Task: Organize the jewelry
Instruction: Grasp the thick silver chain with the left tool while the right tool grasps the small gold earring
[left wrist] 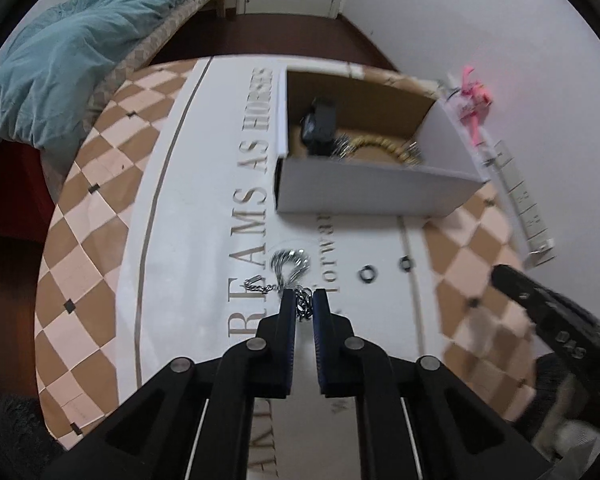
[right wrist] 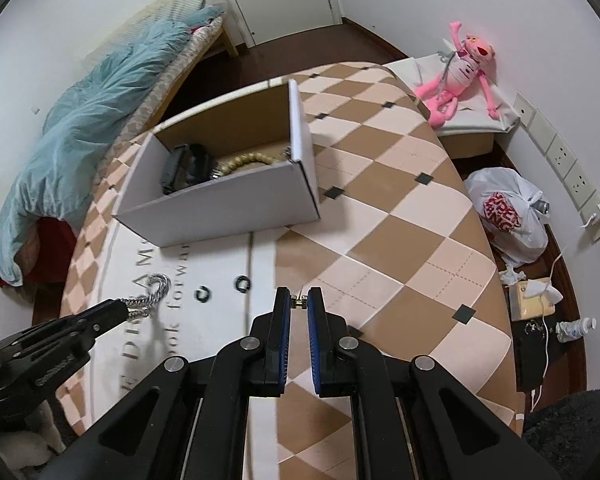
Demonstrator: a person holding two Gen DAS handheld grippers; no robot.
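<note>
My left gripper [left wrist: 303,298] is shut on a silver chain [left wrist: 290,266], whose looped end trails onto the white cloth ahead of the fingertips. Seen from the right wrist, that left gripper [right wrist: 130,312] holds the silver chain [right wrist: 154,290] at the left. My right gripper [right wrist: 299,300] is shut on a small gold piece of jewelry [right wrist: 299,301] pinched between its tips. An open white cardboard box [left wrist: 364,190] stands beyond, holding a black watch [left wrist: 320,124] and a gold bracelet [left wrist: 384,146]. Two small dark rings [right wrist: 222,289] lie on the cloth before the box [right wrist: 220,208].
A checkered table cover [right wrist: 400,220] with a white lettered panel bears everything. A bed with a teal quilt [right wrist: 84,128] lies to the left. A pink plush toy [right wrist: 460,76], a white plastic bag [right wrist: 508,216] and floor clutter sit to the right by the wall.
</note>
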